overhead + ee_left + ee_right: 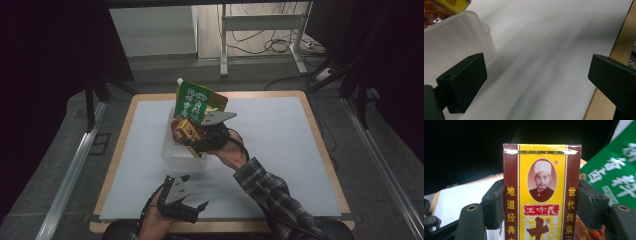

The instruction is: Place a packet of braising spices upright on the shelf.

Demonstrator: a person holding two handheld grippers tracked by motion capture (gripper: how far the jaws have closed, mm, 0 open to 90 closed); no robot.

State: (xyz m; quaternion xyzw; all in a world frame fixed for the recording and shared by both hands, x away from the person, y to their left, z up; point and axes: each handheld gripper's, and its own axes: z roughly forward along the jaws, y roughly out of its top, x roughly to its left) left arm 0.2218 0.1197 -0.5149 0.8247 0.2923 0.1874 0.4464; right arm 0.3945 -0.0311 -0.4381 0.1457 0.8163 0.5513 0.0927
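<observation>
On the left, near the front edge of the worktop (280, 150), the left gripper (192, 207) rests in the person's left hand (155, 220) with its jaws spread wide and nothing between them. In the left gripper view the bare white mat and the worktop's wooden rim lie between the two black jaws, and the translucent plastic container (454, 42) sits just beyond the left-hand jaw, apart from it.

Toward the middle of the worktop, nearer its back edge, that plastic container (177, 152) stands on the mat. Just above it the right gripper (192, 136) holds a yellow and maroon box (186, 131), tilted. In the right gripper view the box (541, 195) stands upright between the two jaws, which press on its maroon side panels, the printed portrait facing the camera and the box's top rising clear above the jaw tips.

To the right of the box, and behind it in the high view, a green pouch (192, 102) with white lettering stands up from the container, leaning; in the right gripper view the pouch (611, 177) lies just beyond the right-hand jaw.
</observation>
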